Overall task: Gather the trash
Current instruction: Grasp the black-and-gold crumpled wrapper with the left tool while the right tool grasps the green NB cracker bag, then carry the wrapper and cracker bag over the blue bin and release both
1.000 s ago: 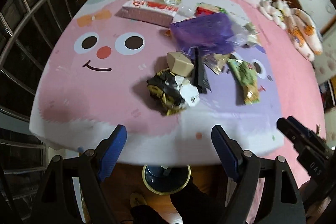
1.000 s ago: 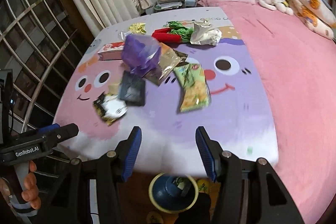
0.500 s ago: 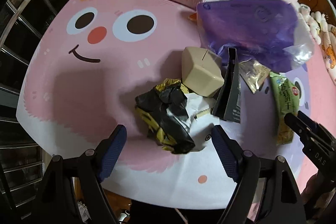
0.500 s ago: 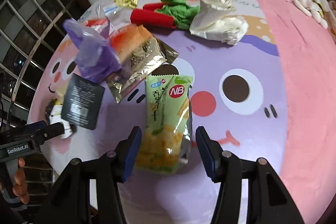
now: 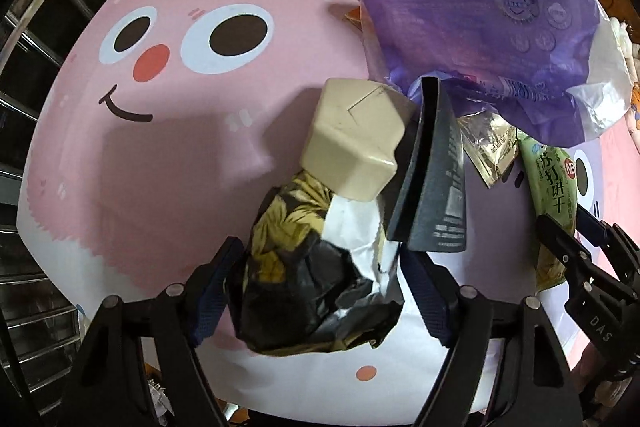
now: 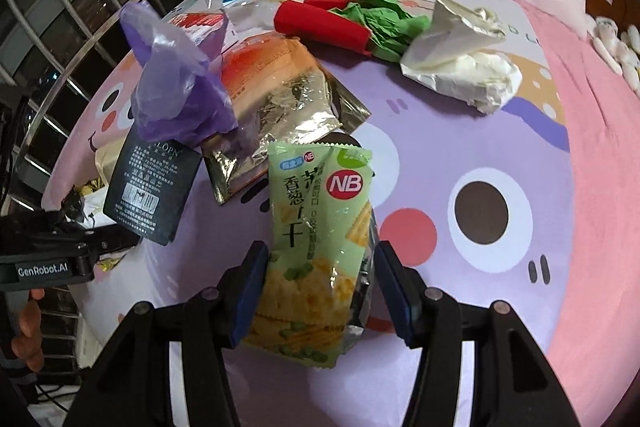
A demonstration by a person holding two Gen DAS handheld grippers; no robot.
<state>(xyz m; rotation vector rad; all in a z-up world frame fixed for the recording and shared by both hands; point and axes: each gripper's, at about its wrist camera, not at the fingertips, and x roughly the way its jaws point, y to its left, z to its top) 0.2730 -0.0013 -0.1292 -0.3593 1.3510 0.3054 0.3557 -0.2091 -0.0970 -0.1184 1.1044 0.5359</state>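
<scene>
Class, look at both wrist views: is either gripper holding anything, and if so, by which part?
Nothing is gripped yet. The left gripper, jaws closing, straddles the crumpled black-and-gold wrapper; the right gripper straddles the lower end of the green cracker packet.

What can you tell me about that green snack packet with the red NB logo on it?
The green cracker packet is a glossy plastic wrapper printed with a red NB badge, dark characters and pictures of crackers. It looks creased and mostly flat, lying lengthwise on the purple cartoon-face bedsheet. Its top edge rests against a crumpled silver foil bag. The right gripper straddles its lower half, blue pads on either side, not yet visibly pressing it.
</scene>
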